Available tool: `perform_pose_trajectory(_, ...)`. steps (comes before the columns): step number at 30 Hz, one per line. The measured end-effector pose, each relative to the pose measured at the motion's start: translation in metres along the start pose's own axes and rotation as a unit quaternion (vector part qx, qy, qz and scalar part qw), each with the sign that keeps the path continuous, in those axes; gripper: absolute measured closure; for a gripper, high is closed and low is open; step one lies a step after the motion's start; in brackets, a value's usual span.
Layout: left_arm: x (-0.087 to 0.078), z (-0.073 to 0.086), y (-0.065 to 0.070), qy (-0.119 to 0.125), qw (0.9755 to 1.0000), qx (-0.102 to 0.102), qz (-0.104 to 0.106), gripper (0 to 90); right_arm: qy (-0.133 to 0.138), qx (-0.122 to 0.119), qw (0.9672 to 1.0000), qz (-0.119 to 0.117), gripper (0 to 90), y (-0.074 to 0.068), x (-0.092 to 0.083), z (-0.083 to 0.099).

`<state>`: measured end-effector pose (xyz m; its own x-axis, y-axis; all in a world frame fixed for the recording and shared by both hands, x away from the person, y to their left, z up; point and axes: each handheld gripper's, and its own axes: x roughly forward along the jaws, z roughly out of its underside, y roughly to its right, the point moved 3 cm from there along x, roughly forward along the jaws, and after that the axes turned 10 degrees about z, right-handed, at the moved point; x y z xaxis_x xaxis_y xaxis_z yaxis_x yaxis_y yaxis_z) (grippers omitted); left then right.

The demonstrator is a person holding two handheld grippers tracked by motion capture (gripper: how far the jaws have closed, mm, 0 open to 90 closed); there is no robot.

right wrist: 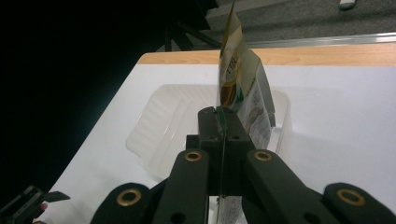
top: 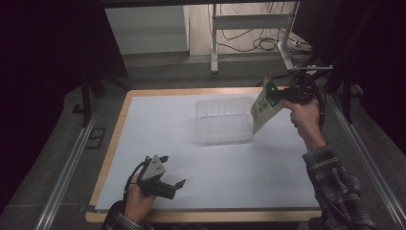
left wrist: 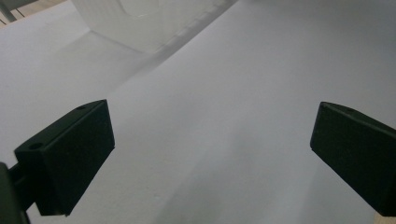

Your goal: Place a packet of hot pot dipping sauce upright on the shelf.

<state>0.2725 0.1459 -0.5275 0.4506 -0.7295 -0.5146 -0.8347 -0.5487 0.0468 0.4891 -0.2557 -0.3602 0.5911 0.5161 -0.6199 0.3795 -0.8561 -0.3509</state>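
The right gripper [top: 275,94] has its fingers clenched on a flat, glossy pouch [top: 265,105], held tilted at the right end of a clear ribbed plastic tray [top: 223,120]. The left gripper [top: 168,171] rests released near the near-left edge of the smooth white counter [top: 201,167]

Tray [top: 224,120] on the table [top: 191,158], toward the far edge, right of centre. Pouch [top: 265,104] just right of the tray, at its right end wall, held above the table surface, tilted, clamped in the right gripper [top: 280,95] near the far right corner. Left gripper [top: 168,178] near the near left corner, well apart from the tray, jaws spread over bare table. Tray beyond the left gripper, toward the far edge.
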Motion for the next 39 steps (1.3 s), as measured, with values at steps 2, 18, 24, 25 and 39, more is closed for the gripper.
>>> perform_pose_trajectory(2,0.000,0.000,0.000,0.000,1.0000,0.000,0.001,0.0,0.000,-0.001,1.0000,0.003,89.0,0.000,0.003,-0.003)
perform_pose_trajectory(18,0.000,0.000,0.000,0.000,1.0000,0.000,0.001,0.0,-0.004,-0.006,0.9997,0.025,89.0,0.004,0.027,-0.011)
perform_pose_trajectory(24,0.000,0.000,0.000,0.001,1.0000,0.000,0.002,0.0,-0.010,-0.003,0.9996,0.028,89.0,0.008,0.040,-0.007)
perform_pose_trajectory(25,0.000,0.000,0.000,0.000,1.0000,0.000,0.002,0.0,-0.012,-0.003,0.9995,0.028,89.0,0.008,0.043,-0.006)
perform_pose_trajectory(39,0.000,0.000,0.000,-0.002,1.0000,0.000,0.002,0.0,-0.023,0.002,0.9995,0.024,88.9,0.014,0.065,0.003)
